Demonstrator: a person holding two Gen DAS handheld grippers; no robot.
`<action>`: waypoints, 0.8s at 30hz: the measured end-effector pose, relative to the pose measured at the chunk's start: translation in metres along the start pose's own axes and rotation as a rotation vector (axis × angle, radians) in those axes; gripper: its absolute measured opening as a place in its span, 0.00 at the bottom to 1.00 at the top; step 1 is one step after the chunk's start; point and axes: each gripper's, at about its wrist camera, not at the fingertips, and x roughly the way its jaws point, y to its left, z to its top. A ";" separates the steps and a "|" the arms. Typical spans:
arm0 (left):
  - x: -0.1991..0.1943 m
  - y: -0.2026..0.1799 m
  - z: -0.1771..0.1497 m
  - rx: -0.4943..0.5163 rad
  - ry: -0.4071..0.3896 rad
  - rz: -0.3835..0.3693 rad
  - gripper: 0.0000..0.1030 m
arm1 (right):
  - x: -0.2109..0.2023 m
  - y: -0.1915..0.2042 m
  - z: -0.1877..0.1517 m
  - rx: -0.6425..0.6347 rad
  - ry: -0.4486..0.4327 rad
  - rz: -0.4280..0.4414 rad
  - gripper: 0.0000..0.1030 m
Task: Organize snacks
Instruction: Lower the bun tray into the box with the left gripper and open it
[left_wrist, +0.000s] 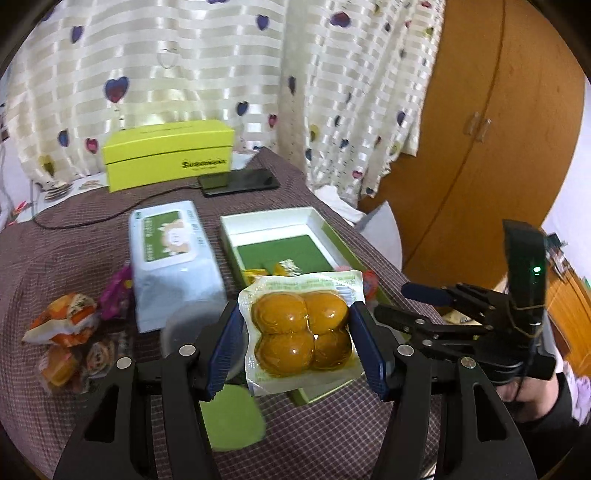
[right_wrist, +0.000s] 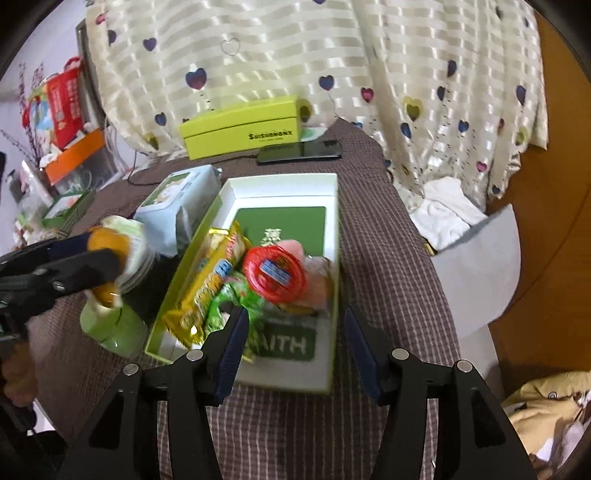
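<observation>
My left gripper (left_wrist: 295, 332) is shut on a clear vacuum pack of four yellow-brown balls (left_wrist: 301, 328), held off the table in front of the white tray box with the green floor (left_wrist: 273, 221). The right wrist view shows that gripper (right_wrist: 107, 254) with the pack (right_wrist: 136, 236) left of the box (right_wrist: 334, 258). Inside the box lie a yellow packet (right_wrist: 210, 280), a green packet (right_wrist: 232, 306) and a red round snack (right_wrist: 273, 273). My right gripper (right_wrist: 295, 319) hovers open over the box's near end, nothing between its pads. It also shows at the right (left_wrist: 399, 304).
A wet-wipes pack (left_wrist: 166, 258) lies left of the box, with loose orange snack packets (left_wrist: 62, 321) further left. A lime-green box (left_wrist: 170, 155) and a phone (left_wrist: 238, 181) on a cable sit at the back. A green lid (right_wrist: 110, 328) lies beside the box. A person's hand (left_wrist: 528, 391) holds the right gripper.
</observation>
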 end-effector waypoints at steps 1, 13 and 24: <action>0.006 -0.005 0.000 0.012 0.013 -0.008 0.58 | -0.002 -0.002 -0.002 0.003 0.000 -0.002 0.52; 0.068 -0.042 0.000 0.068 0.125 -0.040 0.59 | -0.009 -0.008 -0.014 0.026 0.013 -0.013 0.53; 0.067 -0.021 0.003 -0.028 0.070 -0.060 0.60 | -0.008 0.006 -0.012 0.003 0.012 0.003 0.52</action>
